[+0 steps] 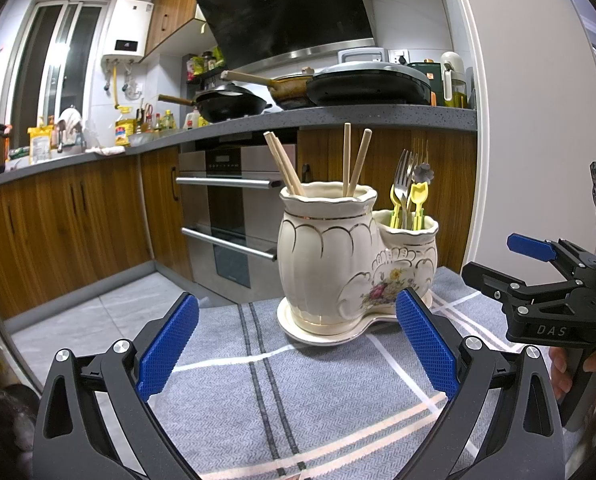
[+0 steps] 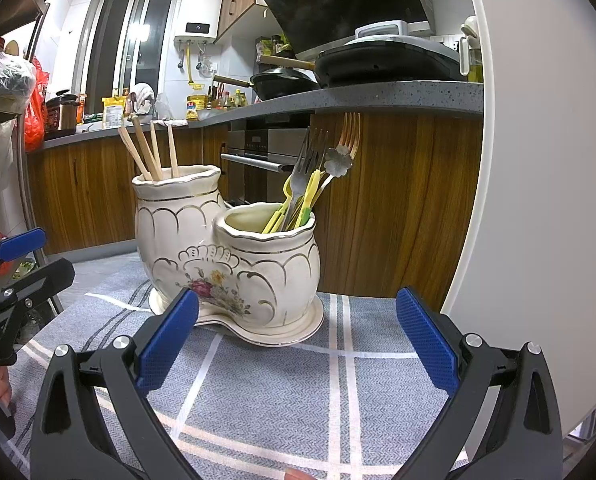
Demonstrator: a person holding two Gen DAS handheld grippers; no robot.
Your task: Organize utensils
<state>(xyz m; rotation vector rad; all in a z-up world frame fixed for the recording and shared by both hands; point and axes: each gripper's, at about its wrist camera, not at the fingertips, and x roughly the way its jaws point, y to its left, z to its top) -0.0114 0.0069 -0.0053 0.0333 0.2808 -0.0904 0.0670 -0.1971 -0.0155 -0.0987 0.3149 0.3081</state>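
Note:
A cream ceramic double utensil holder (image 1: pixel 322 264) with a flower print stands on its saucer on the grey checked cloth; it also shows in the right wrist view (image 2: pixel 234 264). Its tall pot holds wooden chopsticks (image 1: pixel 354 160) (image 2: pixel 148 152). Its short pot holds metal forks and yellow-green plastic utensils (image 1: pixel 408 188) (image 2: pixel 310 184). My left gripper (image 1: pixel 298 344) is open and empty, just in front of the holder. My right gripper (image 2: pixel 298 340) is open and empty, also just in front of it. The right gripper appears at the right edge of the left wrist view (image 1: pixel 546 276).
The grey checked cloth (image 1: pixel 258 412) (image 2: pixel 282 400) covers the table. Behind are wooden kitchen cabinets (image 1: pixel 58 224), a built-in oven (image 1: pixel 226 208) and a counter with pans (image 1: pixel 234 104). A white wall panel (image 2: pixel 538 160) stands at the right.

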